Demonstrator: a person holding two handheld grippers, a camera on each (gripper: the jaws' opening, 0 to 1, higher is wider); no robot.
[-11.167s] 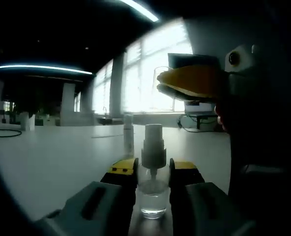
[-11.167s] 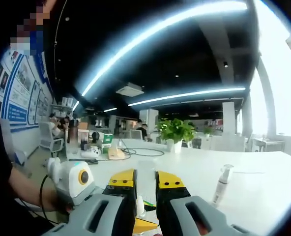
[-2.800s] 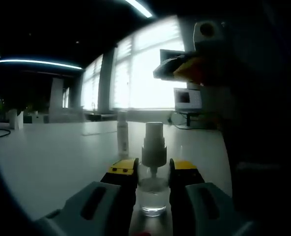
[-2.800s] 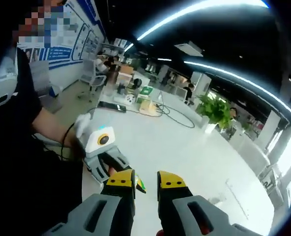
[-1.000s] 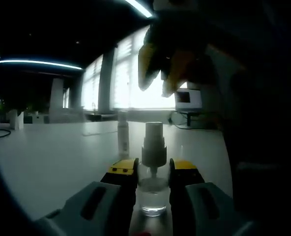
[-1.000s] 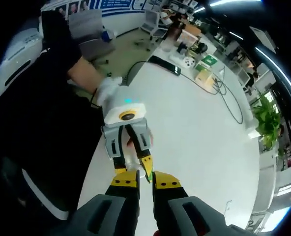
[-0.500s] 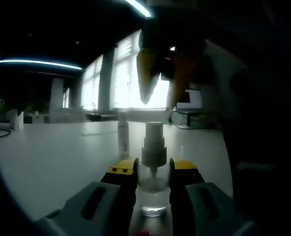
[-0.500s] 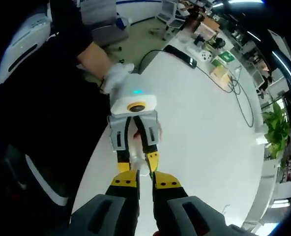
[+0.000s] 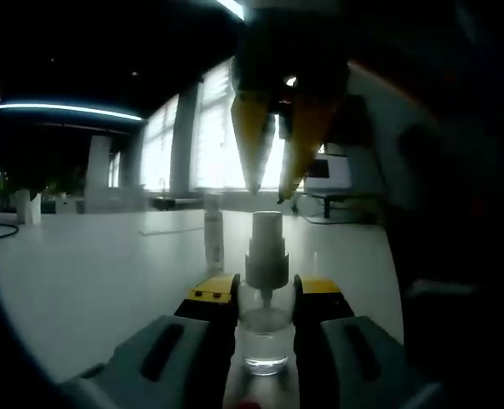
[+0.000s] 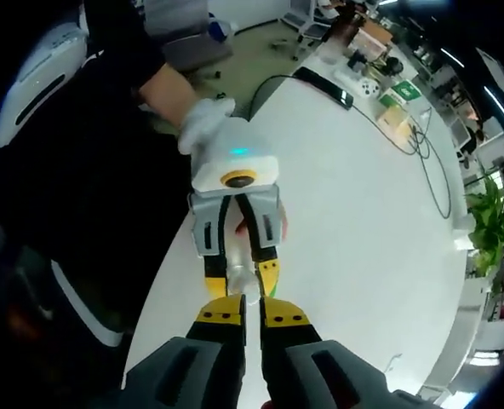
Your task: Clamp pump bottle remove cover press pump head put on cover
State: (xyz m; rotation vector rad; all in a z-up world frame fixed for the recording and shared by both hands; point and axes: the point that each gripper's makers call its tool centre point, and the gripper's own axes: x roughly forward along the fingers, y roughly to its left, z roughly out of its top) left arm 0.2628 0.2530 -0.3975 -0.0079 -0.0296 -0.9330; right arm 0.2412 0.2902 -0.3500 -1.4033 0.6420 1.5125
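Pump bottle [image 9: 266, 319] between left jaws

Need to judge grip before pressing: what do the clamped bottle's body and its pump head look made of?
The bottle body looks like clear glass or hard plastic: see-through, and I cannot tell which. The pump head looks like pale, matte plastic, opaque with a ribbed collar. The left gripper holds the body; the right gripper hangs just above the head.
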